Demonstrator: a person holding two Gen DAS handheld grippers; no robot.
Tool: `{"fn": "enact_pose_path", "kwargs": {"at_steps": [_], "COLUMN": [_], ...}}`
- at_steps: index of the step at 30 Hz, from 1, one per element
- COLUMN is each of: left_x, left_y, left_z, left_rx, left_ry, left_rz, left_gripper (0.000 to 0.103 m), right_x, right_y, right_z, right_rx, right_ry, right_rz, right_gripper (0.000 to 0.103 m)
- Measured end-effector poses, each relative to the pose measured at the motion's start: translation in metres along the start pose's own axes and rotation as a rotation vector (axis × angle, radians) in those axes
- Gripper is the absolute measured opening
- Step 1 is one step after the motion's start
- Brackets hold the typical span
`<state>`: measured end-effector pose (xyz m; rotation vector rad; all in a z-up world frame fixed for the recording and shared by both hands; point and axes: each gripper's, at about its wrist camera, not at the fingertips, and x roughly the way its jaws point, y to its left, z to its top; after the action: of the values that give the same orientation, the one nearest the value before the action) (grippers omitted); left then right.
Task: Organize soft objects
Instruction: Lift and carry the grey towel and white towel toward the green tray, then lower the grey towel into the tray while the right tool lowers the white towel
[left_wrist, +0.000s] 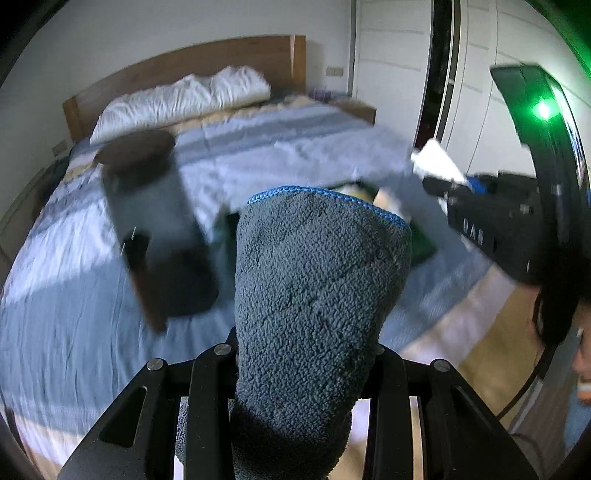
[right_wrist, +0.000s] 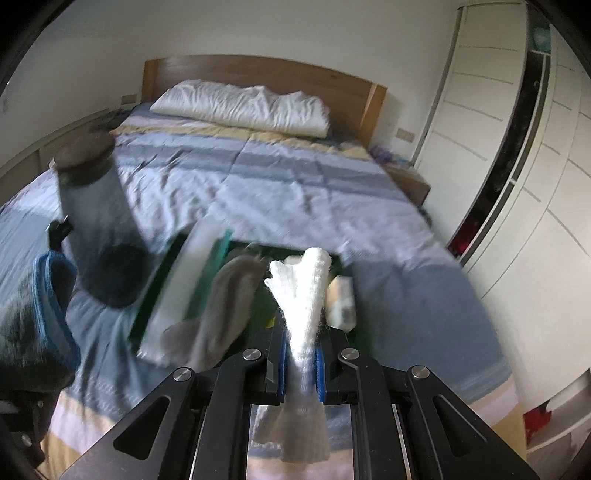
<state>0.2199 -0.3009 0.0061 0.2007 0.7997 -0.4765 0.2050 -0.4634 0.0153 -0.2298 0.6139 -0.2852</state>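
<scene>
a fluffy dark grey cloth (left_wrist: 317, 295) with a blue stitched edge is clamped in the left gripper (left_wrist: 306, 354) and stands up before its camera, above the foot edge of the bed (left_wrist: 74, 295). a white knitted cloth (right_wrist: 306, 295) is pinched between the blue pads (right_wrist: 320, 373) of the right gripper (right_wrist: 301, 369), above a dark green box (right_wrist: 155, 280) near the bed's foot edge, in which a grey sock (right_wrist: 218, 306) and a pale roll (right_wrist: 341, 299) are seen. a dark cylindrical container (right_wrist: 96, 218) stands on the bedcover left of the box, and white pillows (right_wrist: 243, 107) are laid at the headboard (right_wrist: 258, 74).

two pillows (right_wrist: 243, 105), one grey sock (right_wrist: 218, 306), one white cloth (right_wrist: 308, 291).
</scene>
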Motion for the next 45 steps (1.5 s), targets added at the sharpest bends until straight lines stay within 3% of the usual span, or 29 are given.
{"fn": "enact_pose_path", "kwargs": {"at_steps": [5, 14, 20, 30, 45], "left_x": [0.011, 0.061, 0.091, 0.138, 0.159], "left_y": [-0.009, -0.002, -0.002, -0.002, -0.012], "left_z": [0.044, 0.084, 0.085, 0.081, 0.083], "left_rx": [-0.022, -0.155, -0.183, -0.203, -0.193], "left_ry": [-0.058, -0.045, -0.027, 0.024, 0.037], "left_rz": [0.014, 0.013, 0.078, 0.093, 0.083], "left_gripper": [0.029, 0.029, 0.029, 0.03, 0.03], "right_x": [0.01, 0.055, 0.094, 0.156, 0.192], "right_y": [-0.015, -0.032, -0.038, -0.037, -0.037], "right_z": [0.011, 0.028, 0.034, 0.035, 0.033], "right_rx": [0.015, 0.009, 0.013, -0.017, -0.018], "right_ry": [-0.026, -0.032, -0.001, 0.071, 0.101], "right_rz": [-0.009, -0.016, -0.011, 0.013, 0.023], "right_gripper": [0.01, 0.011, 0.011, 0.011, 0.012]}}
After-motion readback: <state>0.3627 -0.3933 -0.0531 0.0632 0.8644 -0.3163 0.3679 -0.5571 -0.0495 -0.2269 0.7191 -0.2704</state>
